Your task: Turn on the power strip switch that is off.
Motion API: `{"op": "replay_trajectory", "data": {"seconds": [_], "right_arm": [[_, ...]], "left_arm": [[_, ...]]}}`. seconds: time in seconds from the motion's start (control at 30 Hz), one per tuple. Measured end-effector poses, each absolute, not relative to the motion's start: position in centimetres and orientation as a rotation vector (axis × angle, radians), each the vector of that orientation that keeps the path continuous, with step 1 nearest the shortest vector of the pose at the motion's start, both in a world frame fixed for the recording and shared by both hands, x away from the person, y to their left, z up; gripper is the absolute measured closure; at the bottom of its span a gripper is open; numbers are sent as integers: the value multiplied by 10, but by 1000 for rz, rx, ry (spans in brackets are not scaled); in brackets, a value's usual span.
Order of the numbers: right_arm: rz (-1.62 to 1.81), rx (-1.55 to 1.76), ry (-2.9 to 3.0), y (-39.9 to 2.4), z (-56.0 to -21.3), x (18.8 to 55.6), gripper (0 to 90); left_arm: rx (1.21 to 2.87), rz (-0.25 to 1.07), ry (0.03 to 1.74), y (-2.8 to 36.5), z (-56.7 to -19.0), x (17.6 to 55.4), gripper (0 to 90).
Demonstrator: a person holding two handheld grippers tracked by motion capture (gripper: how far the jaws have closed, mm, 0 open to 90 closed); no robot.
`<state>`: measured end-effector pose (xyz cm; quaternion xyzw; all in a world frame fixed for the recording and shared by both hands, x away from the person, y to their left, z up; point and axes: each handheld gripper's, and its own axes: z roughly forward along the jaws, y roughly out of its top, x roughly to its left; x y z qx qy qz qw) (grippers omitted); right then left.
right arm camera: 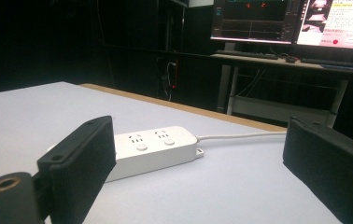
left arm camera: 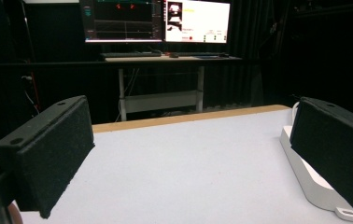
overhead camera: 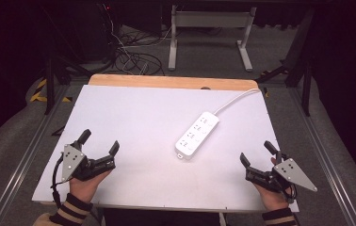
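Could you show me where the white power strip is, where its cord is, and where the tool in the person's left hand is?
power strip point(overhead camera: 197, 134): high view, on the middle of its socket face.
cord point(overhead camera: 235, 100): high view, on its white run toward the table's far edge.
left tool point(overhead camera: 100, 141): high view, midway between its open jaw tips.

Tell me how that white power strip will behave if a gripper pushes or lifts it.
The power strip looks like a rigid plastic bar lying flat, so it should slide rather than roll or tip. Its smooth shell may slip on the white table. The cable trailing off the far edge will probably drag and swing that end around.
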<state>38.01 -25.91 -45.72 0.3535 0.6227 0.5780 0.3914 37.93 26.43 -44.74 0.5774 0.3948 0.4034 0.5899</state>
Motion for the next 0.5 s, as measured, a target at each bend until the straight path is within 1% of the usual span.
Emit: {"op": "replay_trajectory", "data": {"seconds": [0.1, 0.27, 0.3, 0.37, 0.43, 0.5], "right_arm": [[1462, 895, 1589, -258, -457, 380, 103], [1492, 936, 1586, -262, -454, 381, 147], [1529, 989, 1604, -265, -451, 382, 169], [1559, 1039, 1616, -268, -448, 383, 184], [1600, 1074, 1621, -272, -442, 382, 259], [1601, 1071, 1611, -275, -434, 381, 306]], "left_arm": [[1343, 943, 921, 265, -447, 379, 3], [1346, 939, 923, 264, -448, 379, 3], [1343, 941, 925, 265, -447, 379, 3], [1345, 942, 925, 265, -447, 379, 3], [1341, 941, 926, 265, -447, 379, 3], [1338, 943, 930, 265, -447, 379, 3]]}}
